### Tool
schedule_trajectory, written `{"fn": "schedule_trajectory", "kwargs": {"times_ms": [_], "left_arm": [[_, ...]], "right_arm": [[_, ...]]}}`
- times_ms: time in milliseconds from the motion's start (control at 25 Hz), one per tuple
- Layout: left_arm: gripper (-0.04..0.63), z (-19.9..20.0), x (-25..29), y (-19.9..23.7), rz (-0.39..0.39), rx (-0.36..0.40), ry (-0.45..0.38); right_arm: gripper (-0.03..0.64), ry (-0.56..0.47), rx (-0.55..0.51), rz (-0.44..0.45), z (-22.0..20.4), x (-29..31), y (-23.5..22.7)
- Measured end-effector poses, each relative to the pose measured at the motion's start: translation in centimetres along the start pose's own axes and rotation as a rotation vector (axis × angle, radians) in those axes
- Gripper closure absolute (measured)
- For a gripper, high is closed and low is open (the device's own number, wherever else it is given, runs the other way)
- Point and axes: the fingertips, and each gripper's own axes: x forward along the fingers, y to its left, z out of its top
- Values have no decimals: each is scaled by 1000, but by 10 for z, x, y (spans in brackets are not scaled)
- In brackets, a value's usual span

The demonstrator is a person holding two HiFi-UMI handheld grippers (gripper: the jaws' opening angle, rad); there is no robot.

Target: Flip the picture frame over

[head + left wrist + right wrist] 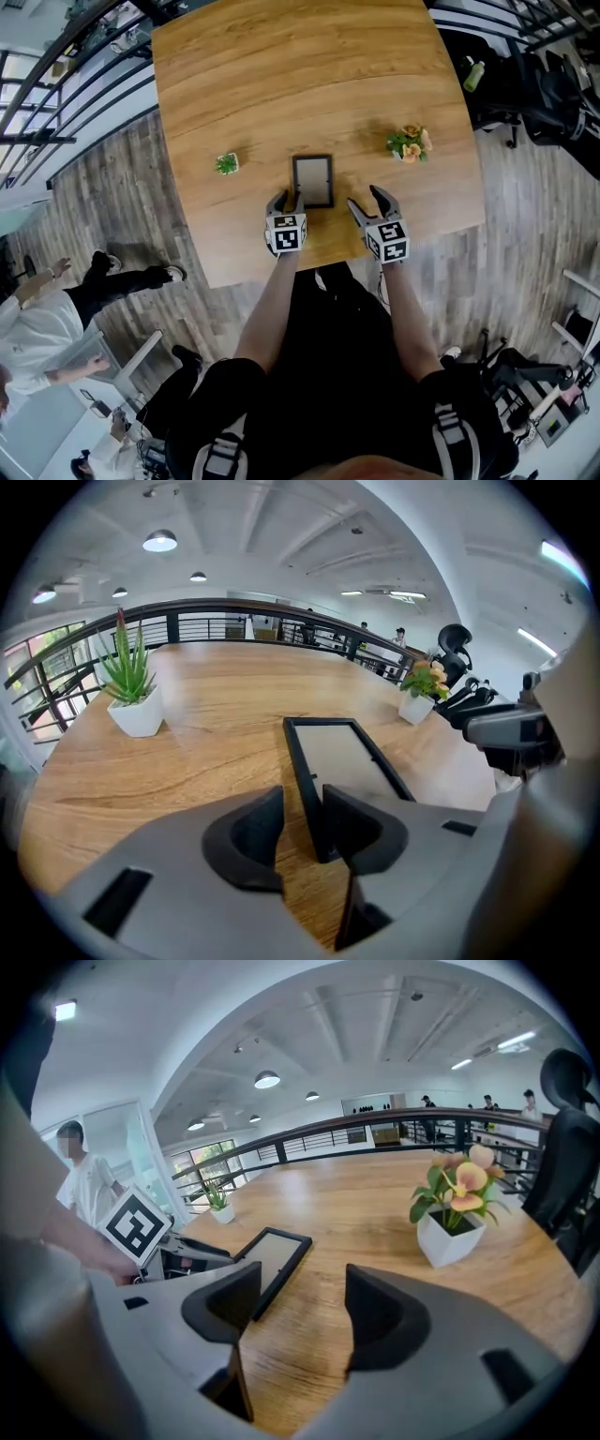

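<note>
Picture frame [312, 180] lies flat on the wooden counter [281, 75], near the counter's front edge and about midway along it; dark border, pale panel facing up.

Left gripper [288, 200] is at the frame's near-left corner. Its jaws are partly apart and straddle the left rail there. The right jaw is up against the rail, and a sliver of wood shows between the left jaw and the rail, so there is no clamp on it.

Right gripper [367, 200] sits just beside the frame's near-right corner, jaws wide apart with only bare counter between them.

Small green plant [227, 164] in a white pot stands left of the frame, flowering plant [410, 142] right of it, both well apart from it.
</note>
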Motion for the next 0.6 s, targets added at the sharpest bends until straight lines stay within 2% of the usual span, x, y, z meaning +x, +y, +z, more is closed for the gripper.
{"fn": "schedule_trajectory", "kwargs": {"times_ms": [200, 320, 600], "left_arm": [[516, 1, 2, -5, -48, -72, -3], [524, 1, 1, -4, -47, -94, 3], [535, 0, 1, 3, -55, -211, 34]], "right_arm": [[329, -10, 7, -10, 4, -4, 1], [331, -21, 8, -14, 7, -6, 5], [333, -15, 24, -8, 3, -7, 11]]}}
